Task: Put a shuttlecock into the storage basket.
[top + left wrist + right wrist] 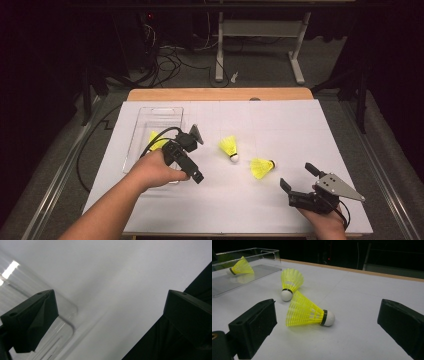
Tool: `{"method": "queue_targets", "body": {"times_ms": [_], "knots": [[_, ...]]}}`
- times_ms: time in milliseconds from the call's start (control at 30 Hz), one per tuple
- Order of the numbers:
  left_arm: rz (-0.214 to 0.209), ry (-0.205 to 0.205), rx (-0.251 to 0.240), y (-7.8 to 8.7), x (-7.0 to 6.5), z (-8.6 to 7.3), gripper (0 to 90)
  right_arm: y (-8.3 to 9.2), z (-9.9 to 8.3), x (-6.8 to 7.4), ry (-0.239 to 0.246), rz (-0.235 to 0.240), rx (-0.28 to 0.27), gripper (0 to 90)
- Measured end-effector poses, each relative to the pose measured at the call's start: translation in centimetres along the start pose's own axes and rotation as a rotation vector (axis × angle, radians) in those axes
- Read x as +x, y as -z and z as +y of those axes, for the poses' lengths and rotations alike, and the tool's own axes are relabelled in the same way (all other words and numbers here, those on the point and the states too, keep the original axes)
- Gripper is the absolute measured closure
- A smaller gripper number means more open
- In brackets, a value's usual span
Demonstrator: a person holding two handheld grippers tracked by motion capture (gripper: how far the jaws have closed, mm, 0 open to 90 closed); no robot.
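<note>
White table cover; metal desk frame, cables behind

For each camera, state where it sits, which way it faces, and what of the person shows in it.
High view: above the person's side, facing forward and down on the table; both forearms, left tool and right tool.
Left gripper view: on the left tool, facing down at the table by the clear tray; open jaws.
Right gripper view: on the right tool, facing low across the table at the nearest shuttlecock; open jaws.
Shared: all show the tray.
</note>
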State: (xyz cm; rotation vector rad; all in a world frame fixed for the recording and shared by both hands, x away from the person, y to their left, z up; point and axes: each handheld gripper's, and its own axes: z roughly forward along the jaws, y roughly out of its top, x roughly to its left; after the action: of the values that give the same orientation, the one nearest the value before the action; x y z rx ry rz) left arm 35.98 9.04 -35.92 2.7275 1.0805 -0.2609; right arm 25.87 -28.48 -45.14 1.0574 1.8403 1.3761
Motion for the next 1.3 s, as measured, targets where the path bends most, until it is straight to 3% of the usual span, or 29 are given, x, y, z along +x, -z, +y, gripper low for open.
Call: {"method": "queue_targets", "body": {"times_ms": [267,433,700,933,1300], "knots": [[-0.022,-0.055,0.013,-1.4,-1.9,0.8,0.7,0.0,0.0,0.1,-0.003,0.0,-0.001,2.9],[0.004,-0.086,0.016,-2.5,-2.9,0.8,0.7,0.1,0.1,0.2,-0.005,0.006,-0.006,2.9],[0.001,-0.116,0.042,-3.6,-4.3,1.3,0.7,0.1,0.1,0.1,-0.015,0.007,-0.008,3.2],[-0.008,-0.124,0.044,-4.3,-4.0,1.6,0.7,-0.3,0.0,0.0,-0.007,0.004,0.008,3.5],[-0.006,-0.132,0.039,-5.0,-3.9,0.9,0.8,-1.1,0.0,1.6,-0.009,0.046,0.058,13.5]]}}
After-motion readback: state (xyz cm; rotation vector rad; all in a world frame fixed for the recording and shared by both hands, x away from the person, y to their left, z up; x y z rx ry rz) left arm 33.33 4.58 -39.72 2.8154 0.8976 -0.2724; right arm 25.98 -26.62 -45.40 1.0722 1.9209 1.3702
